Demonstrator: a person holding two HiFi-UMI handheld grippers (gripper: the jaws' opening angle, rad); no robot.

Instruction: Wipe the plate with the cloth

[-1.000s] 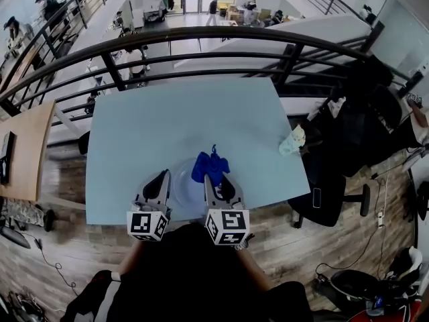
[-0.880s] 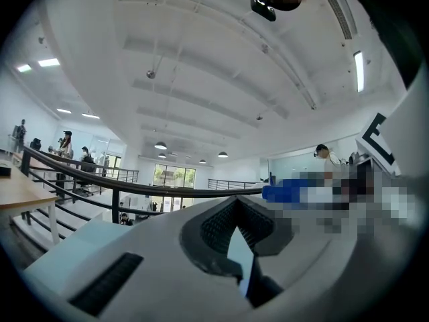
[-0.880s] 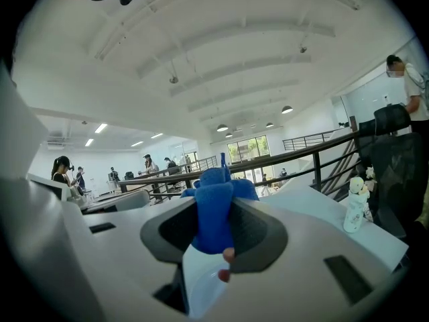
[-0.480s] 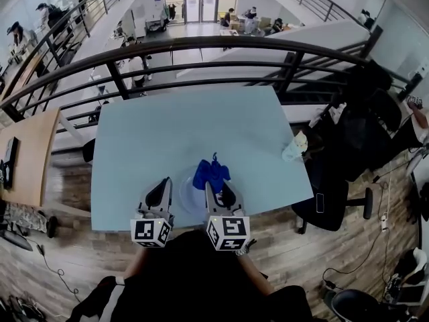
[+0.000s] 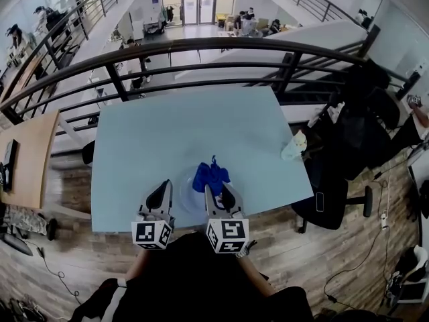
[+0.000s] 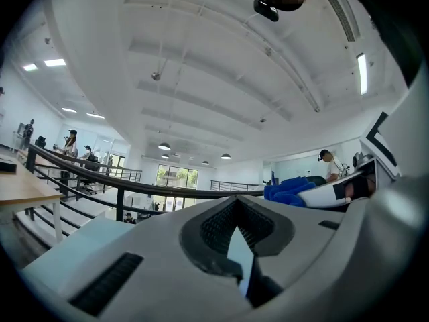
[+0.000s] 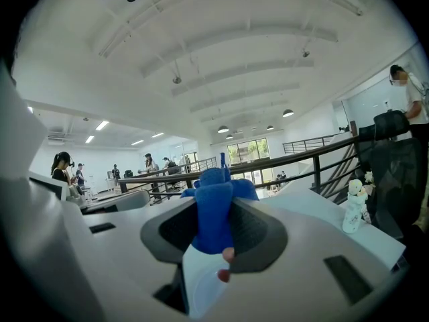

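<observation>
Surface: pale blue table [image 5: 188,119] beside a dark railing [image 5: 201,41], with an open hall beyond.
Hard to see: the plate [image 5: 184,190] is pale against the table, its rim faint between the grippers.
Left gripper [image 6: 241,250]: jaws pinch the plate's thin edge.
Right gripper [image 7: 216,243]: clamped on the blue cloth [image 7: 213,206], which is bunched ahead of its tips over the plate.
Nearby: small white object [image 5: 293,144], well off to the right gripper's right.
Change: cloth and grippers sit much as half a second ago.

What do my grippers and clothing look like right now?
The left gripper and right gripper have light grey tapered bodies with dark ribbed jaw pads. Each carries a white cube bearing black square markers. The clothing is black.
</observation>
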